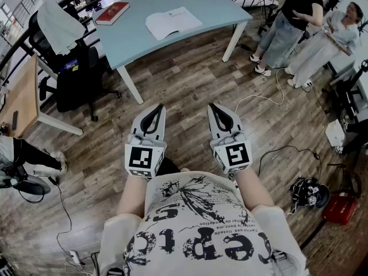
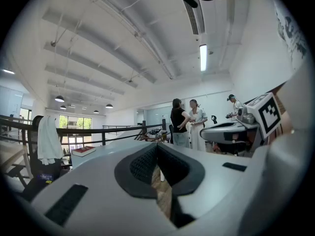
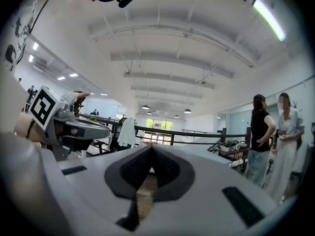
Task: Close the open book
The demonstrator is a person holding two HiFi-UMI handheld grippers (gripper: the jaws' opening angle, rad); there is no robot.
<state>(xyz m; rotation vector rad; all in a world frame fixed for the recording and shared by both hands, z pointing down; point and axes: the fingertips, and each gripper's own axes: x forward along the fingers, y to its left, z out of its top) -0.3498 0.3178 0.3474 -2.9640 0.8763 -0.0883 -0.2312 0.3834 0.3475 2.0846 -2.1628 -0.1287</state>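
The open book (image 1: pixel 172 23) lies with its white pages up on the light-blue table (image 1: pixel 201 4), far ahead of me. A closed red book (image 1: pixel 112 13) (image 2: pixel 83 150) rests near the table's far left. My left gripper (image 1: pixel 157 107) (image 2: pixel 157 145) and right gripper (image 1: pixel 212 106) (image 3: pixel 151 147) are held level side by side over the wooden floor, well short of the table. Both are shut, with nothing between the jaws. In both gripper views the jaws hide the open book.
A black office chair (image 1: pixel 72 68) draped with a white garment stands left of the table, beside a wooden desk (image 1: pixel 23 96). Two people (image 1: pixel 299 22) stand at the back right. Cables (image 1: pixel 282 151), a dark bag (image 1: pixel 309 192) and a red case (image 1: pixel 339 207) lie on the floor to the right.
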